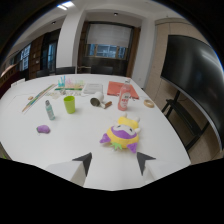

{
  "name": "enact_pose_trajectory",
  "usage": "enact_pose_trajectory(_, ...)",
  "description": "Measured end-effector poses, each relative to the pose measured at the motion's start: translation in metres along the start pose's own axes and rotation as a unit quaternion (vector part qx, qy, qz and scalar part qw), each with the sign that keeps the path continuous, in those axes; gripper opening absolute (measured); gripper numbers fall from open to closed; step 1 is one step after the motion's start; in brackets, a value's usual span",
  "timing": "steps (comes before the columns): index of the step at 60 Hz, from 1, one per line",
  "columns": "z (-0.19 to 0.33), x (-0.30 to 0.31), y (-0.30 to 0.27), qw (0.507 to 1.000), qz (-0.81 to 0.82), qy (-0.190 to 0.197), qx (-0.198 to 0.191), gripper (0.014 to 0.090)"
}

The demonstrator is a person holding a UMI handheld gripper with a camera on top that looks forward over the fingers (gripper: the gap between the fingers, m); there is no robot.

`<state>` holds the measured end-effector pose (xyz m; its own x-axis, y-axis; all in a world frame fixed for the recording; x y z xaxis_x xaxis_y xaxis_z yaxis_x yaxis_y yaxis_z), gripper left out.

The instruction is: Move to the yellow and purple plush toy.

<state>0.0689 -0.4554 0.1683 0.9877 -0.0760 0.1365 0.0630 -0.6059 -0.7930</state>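
Fingertips of the gripper (114, 162) stand wide apart and hold nothing, with the plush toy (121, 134) just ahead of them on the white table (75, 130), slightly toward the right finger. Toy looks soft, light and squashy; probably best pinched across its round purple middle, not the floppy trim. Beyond: green cup (69, 104), contents hidden; pink bottle (123, 96), seemingly with liquid.

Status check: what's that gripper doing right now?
Gripper open, empty. Plush toy just ahead of fingers, upright on white table. Path clear.
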Motion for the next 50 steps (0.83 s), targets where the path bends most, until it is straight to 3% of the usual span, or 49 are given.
enact_pose_trajectory(23, 0.127, 0.059, -0.044, 1.0, 0.005, -0.02, -0.014, 0.0856)
enact_pose_trajectory(50, 0.147, 0.066, -0.04, 0.998, 0.014, -0.045, -0.028, 0.0858)
